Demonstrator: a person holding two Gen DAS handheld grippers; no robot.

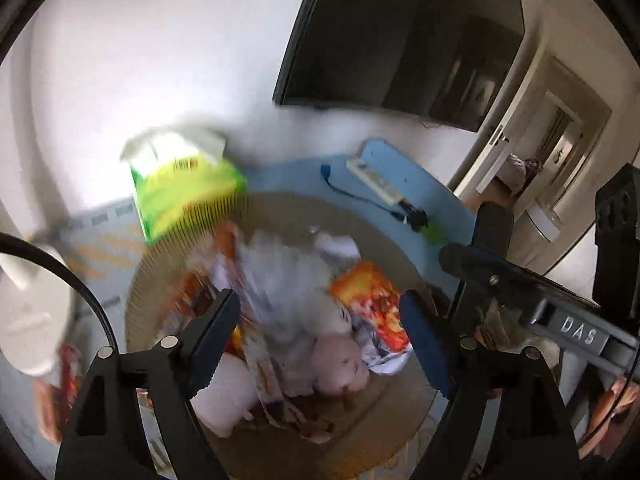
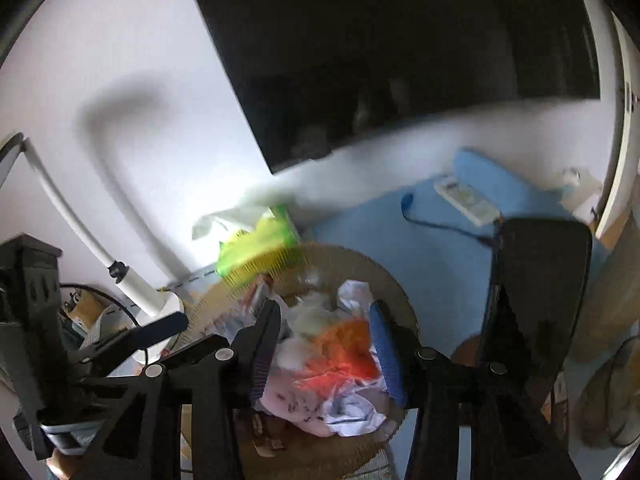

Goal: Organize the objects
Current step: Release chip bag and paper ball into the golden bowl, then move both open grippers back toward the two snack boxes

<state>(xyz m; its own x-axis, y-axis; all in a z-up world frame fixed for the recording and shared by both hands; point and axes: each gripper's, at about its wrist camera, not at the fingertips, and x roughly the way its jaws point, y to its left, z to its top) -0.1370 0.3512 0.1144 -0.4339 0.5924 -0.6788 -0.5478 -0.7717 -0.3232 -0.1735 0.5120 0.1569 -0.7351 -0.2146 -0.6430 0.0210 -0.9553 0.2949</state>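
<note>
A round woven basket (image 1: pixel 168 264) (image 2: pixel 360 264) sits on a blue table mat (image 1: pixel 432 188) (image 2: pixel 440 264). It holds a heap of crumpled wrappers, among them an orange packet (image 1: pixel 372 300) (image 2: pixel 344 344) and white paper (image 1: pixel 288 280) (image 2: pixel 352 292). My left gripper (image 1: pixel 318 308) hangs open over the heap, its fingers wide apart and touching nothing. My right gripper (image 2: pixel 325 316) is also above the heap, jaws apart, with the wrappers showing below the gap and no pad pressing on them. The picture is blurred.
A green tissue box (image 1: pixel 180 188) (image 2: pixel 256 248) stands behind the basket by the wall. A white power strip (image 1: pixel 374 182) (image 2: pixel 464 196) with a blue cable lies at the back right. A dark screen (image 1: pixel 400 40) hangs on the wall. A white lamp (image 2: pixel 80 220) stands at the left.
</note>
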